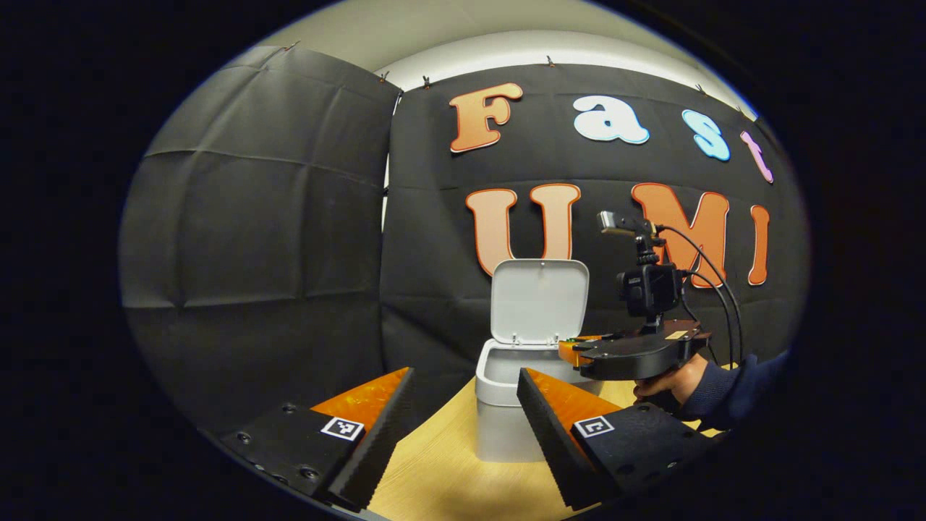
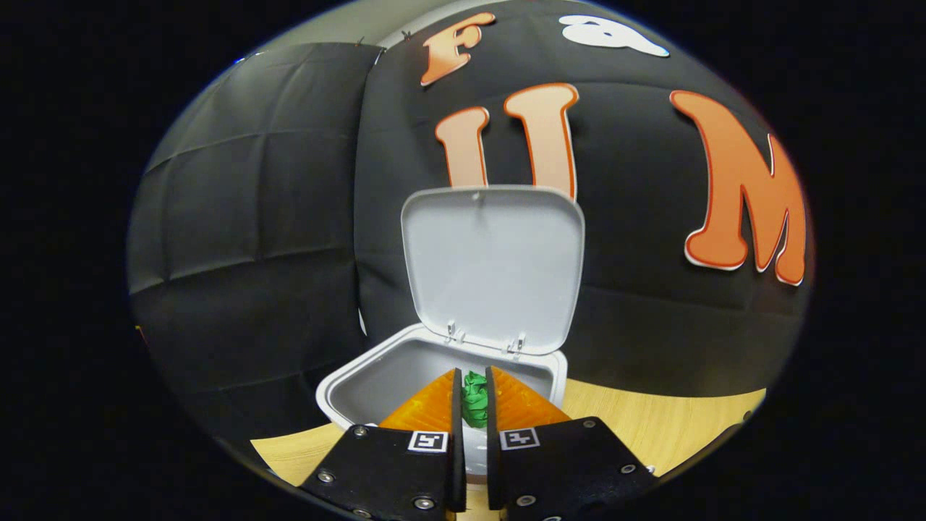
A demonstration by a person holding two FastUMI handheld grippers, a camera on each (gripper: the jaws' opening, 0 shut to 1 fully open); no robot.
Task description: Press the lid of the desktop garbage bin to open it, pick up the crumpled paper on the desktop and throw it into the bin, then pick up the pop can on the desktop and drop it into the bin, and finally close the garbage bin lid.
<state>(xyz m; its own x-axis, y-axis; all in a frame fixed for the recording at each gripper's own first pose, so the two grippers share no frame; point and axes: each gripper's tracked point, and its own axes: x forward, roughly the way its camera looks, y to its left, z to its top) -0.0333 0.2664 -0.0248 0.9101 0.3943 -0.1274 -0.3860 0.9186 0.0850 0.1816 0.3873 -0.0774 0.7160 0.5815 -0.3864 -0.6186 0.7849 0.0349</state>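
Black cloth behind, pale desk [image 2: 687, 427] below. Right tool [image 2: 472, 394] pinches the green crumpled paper [image 2: 474, 398] over the open bin [image 2: 347, 387], lid [image 2: 495, 264] upright. Let go too near the front rim and it could bounce out. Left tool [image 1: 463, 401] hangs spread, holding nothing.

You see the garbage bin [image 1: 506, 427], a small grey rectangular container with rounded corners, standing upright on the wooden desktop near the back wall. Its lid [image 2: 494, 268] is open, raised near vertical on two rear hinges. The crumpled paper [image 2: 474, 398], a green wad, is pinched between both fingers of the right gripper [image 2: 472, 396] directly over the bin's open mouth.
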